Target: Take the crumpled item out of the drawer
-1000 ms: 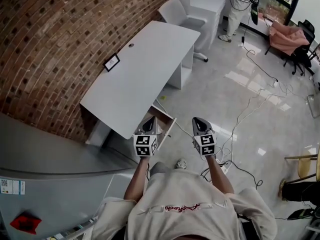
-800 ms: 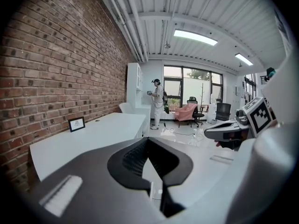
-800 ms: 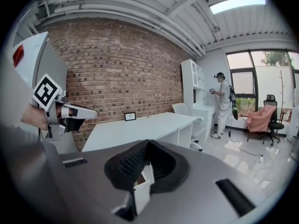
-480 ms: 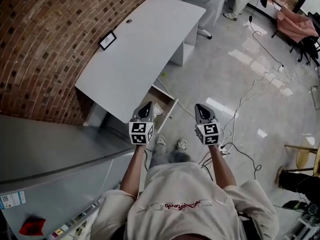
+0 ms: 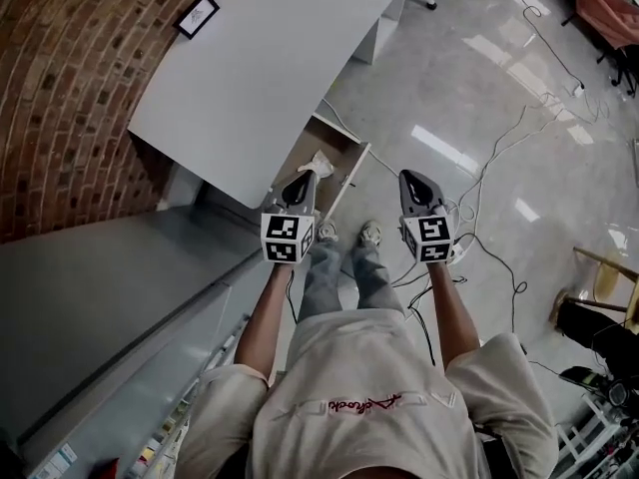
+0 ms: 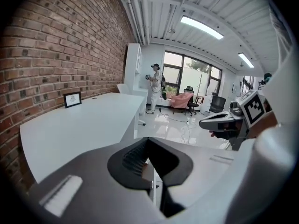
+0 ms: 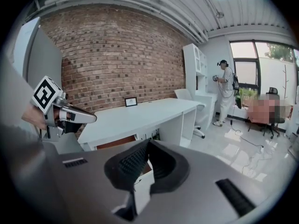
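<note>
White desk sits ahead and to the left of both grippers, against the brick wall. Its drawer is pulled out toward me, directly under and ahead of the left gripper, so I reckon that's my reaching side. Left jaws are pressed together w/ nothing between them. Right gripper is the same, tips together and empty, held alongside over bare floor, prob. just parked.

The crumpled item, white, lies inside the drawer just beyond the left tip; can't tell the height gap. I'll need to part the jaws before going down.

Small picture frame is far ahead on the desk, content not legible. Red script on the shirt is too small to read. The cubes carry square markers only, no text.
</note>
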The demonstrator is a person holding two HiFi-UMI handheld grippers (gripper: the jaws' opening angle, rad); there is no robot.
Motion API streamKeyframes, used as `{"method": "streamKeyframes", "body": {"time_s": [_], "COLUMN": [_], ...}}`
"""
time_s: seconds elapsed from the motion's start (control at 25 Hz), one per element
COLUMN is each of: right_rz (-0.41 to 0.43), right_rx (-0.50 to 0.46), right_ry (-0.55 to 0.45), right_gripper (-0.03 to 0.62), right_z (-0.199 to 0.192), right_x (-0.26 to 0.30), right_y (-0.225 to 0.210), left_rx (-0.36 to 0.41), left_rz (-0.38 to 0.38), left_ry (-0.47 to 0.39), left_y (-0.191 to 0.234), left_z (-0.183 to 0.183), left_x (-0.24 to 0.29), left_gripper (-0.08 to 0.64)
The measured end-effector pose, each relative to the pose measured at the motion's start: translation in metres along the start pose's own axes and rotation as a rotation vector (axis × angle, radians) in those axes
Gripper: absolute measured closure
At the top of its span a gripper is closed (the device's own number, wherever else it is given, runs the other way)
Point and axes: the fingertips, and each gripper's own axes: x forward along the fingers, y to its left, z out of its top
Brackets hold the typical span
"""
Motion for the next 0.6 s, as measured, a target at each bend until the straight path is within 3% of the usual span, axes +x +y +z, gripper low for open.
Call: {"method": "streamKeyframes", "body": {"time_s": [0.24, 0.6], "right_rz": [0.004, 0.057], "right_rx": [0.031, 0.036], "right_ry": [0.053, 0.158], "right_gripper": [0.580, 0.580], "right_z": [-0.033, -0.089], "right_x": [0.020, 0.052], "right_y": [0.023, 0.053], "left_rx": [-0.038, -0.127], "left_rz": [-0.034, -0.001], "left_ry": [0.058, 0.128], "left_y": [0.010, 0.034], "left_z": [-0.048, -0.118], "left_x": [0.011, 0.010], "left_gripper": [0.551, 0.551]}}
